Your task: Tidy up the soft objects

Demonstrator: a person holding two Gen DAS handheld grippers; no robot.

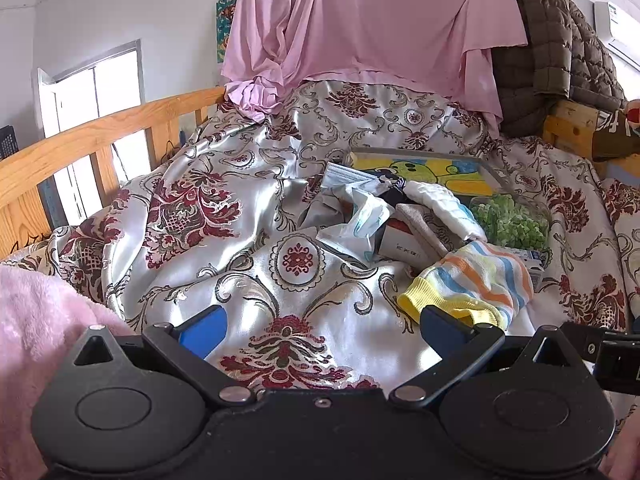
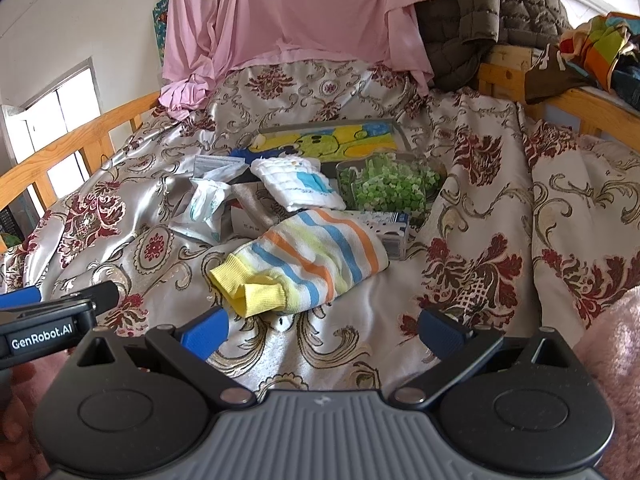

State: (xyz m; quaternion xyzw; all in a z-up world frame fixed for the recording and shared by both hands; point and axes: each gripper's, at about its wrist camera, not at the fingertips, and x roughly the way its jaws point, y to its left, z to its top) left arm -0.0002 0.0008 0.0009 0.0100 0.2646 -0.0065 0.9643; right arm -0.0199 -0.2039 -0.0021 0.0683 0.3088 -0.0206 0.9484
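Striped garment (image 2: 304, 256) on bed quilt (image 2: 500, 208), just in front of green-filled tub (image 2: 384, 188). Left tongs (image 1: 322, 322), right tongs (image 2: 324, 326): both spread, empty. Advise pinching yellow cuffs (image 2: 252, 288); avoid snagging quilt.

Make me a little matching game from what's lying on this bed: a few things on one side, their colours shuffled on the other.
Things:
1. sock
2. folded cloth
3. container
4. hanging sheet

Colours:
A. pink
B. white with a blue patch
C. striped, with yellow cuffs
D. clear, full of green bits

Pairs: 1-C, 2-B, 3-D, 4-A
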